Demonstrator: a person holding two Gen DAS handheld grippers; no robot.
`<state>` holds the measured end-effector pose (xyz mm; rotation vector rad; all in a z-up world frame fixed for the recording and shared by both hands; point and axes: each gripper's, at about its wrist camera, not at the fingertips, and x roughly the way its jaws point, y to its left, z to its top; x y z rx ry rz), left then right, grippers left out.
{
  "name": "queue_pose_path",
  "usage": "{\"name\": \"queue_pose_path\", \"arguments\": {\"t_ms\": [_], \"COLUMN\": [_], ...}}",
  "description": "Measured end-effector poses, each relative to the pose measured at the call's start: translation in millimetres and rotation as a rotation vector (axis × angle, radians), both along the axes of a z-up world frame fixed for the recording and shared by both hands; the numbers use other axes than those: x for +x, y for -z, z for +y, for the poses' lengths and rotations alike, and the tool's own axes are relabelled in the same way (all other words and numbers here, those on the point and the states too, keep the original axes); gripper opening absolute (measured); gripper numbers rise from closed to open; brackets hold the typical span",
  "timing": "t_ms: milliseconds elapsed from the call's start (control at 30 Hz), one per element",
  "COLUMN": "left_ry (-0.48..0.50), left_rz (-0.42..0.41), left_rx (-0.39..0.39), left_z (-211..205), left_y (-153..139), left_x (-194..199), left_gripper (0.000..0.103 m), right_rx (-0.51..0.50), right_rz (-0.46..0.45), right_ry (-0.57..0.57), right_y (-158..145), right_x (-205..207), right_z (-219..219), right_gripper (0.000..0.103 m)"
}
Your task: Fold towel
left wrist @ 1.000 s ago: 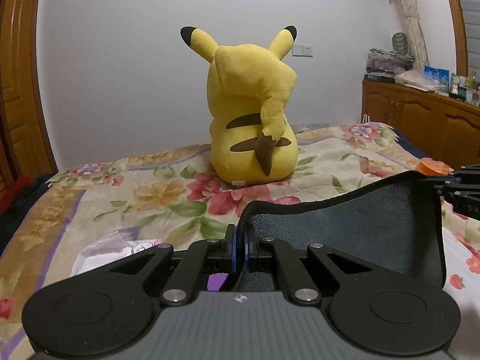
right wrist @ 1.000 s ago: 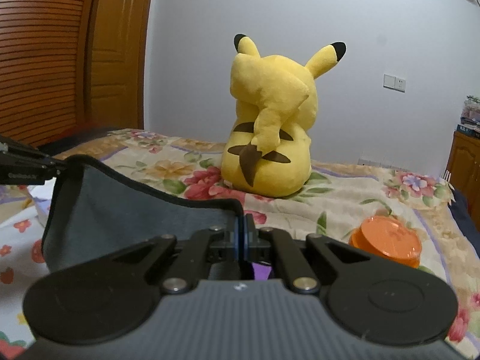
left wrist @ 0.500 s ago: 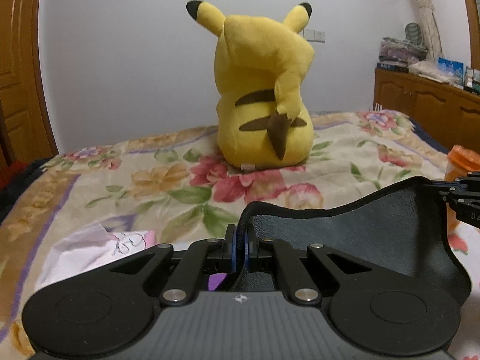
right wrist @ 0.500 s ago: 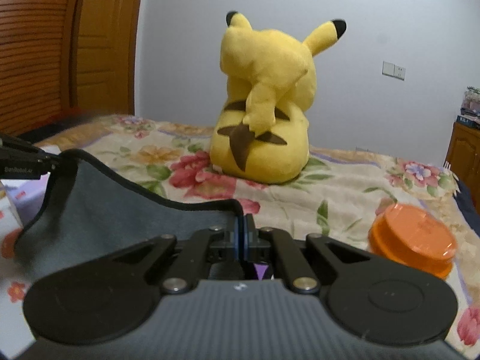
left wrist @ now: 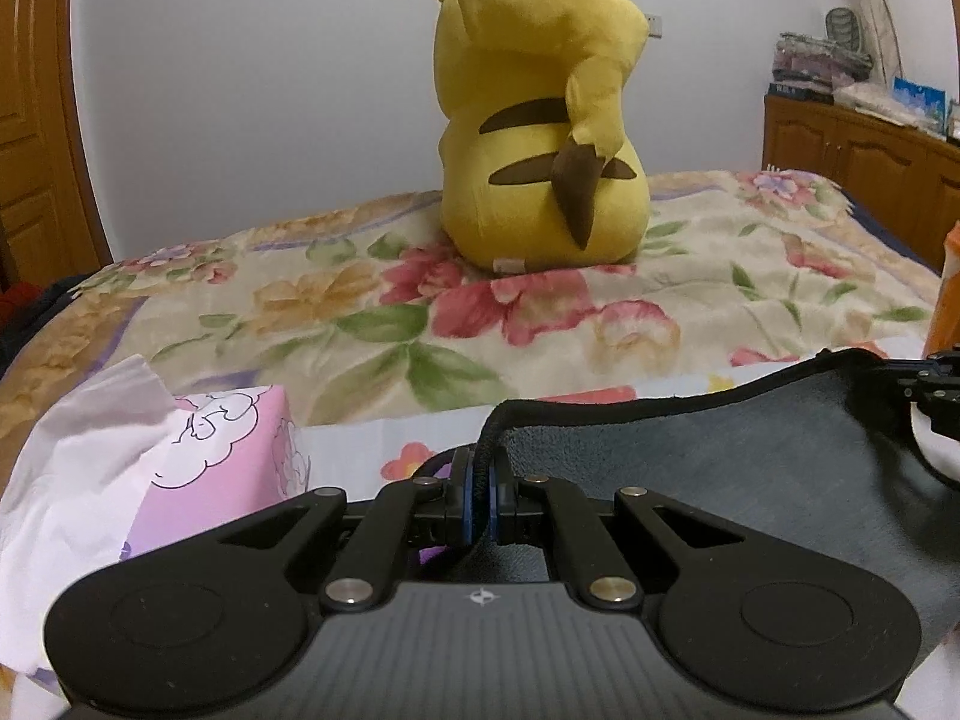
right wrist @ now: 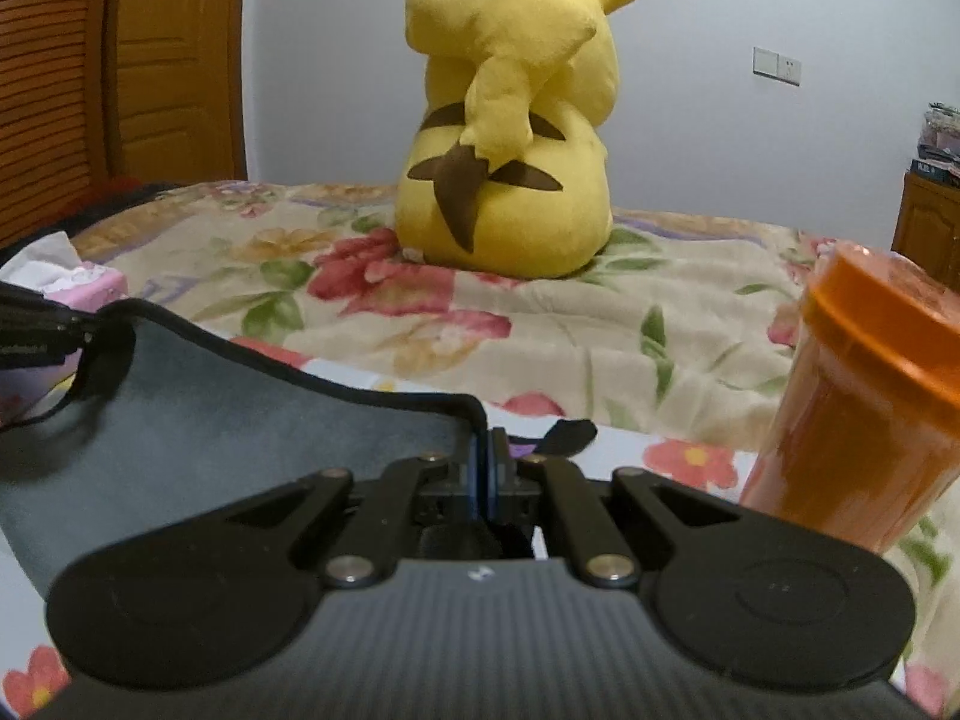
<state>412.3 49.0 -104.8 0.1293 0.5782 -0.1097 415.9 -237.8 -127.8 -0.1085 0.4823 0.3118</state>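
A dark grey towel with a black hem hangs between my two grippers, low over the flowered bedspread. My left gripper is shut on its left corner. My right gripper is shut on its right corner, and the towel stretches away to its left. The right gripper's tip shows at the right edge of the left wrist view. The left gripper's tip shows at the left edge of the right wrist view. The towel's lower part is hidden behind the gripper bodies.
A yellow Pikachu plush sits on the bed straight ahead. A pink tissue box lies close on the left. An orange lidded jar stands close on the right. A wooden cabinet is far right, wooden doors far left.
Both grippers have dropped lower and moved forward with the towel. The plush looms larger, and the tissue box and orange jar are now close beside the grippers.
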Motion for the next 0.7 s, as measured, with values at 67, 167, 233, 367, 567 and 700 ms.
{"name": "queue_pose_path", "arguments": {"t_ms": [67, 167, 233, 367, 567, 700], "left_ry": [-0.004, -0.008, -0.008, 0.002, 0.005, 0.004], "left_rz": [0.006, 0.023, 0.017, 0.022, 0.034, 0.048], "left_rx": [0.006, 0.002, 0.016, 0.019, 0.02, 0.016], "left_z": [-0.7, -1.2, -2.4, -4.0, -2.4, 0.2], "left_y": [0.6, 1.3, 1.0, 0.7, 0.7, 1.4], "left_x": [1.9, 4.5, 4.2, 1.1, -16.4, -29.0], "left_gripper": [0.009, 0.01, 0.011, 0.024, 0.032, 0.032], "right_rx": [0.002, 0.0, -0.005, -0.006, -0.01, 0.001], "right_rz": [0.005, 0.012, 0.011, 0.017, 0.045, 0.054], "right_ry": [0.003, 0.006, 0.005, 0.014, 0.036, 0.033], "right_y": [1.7, 2.3, 1.9, 1.7, -0.3, -5.5], "right_x": [0.6, 1.8, 2.3, 2.6, -4.3, -16.3], "right_z": [-0.6, -1.4, -1.1, -0.5, -2.2, -4.2], "right_gripper": [0.004, 0.004, 0.004, 0.006, 0.036, 0.036]}}
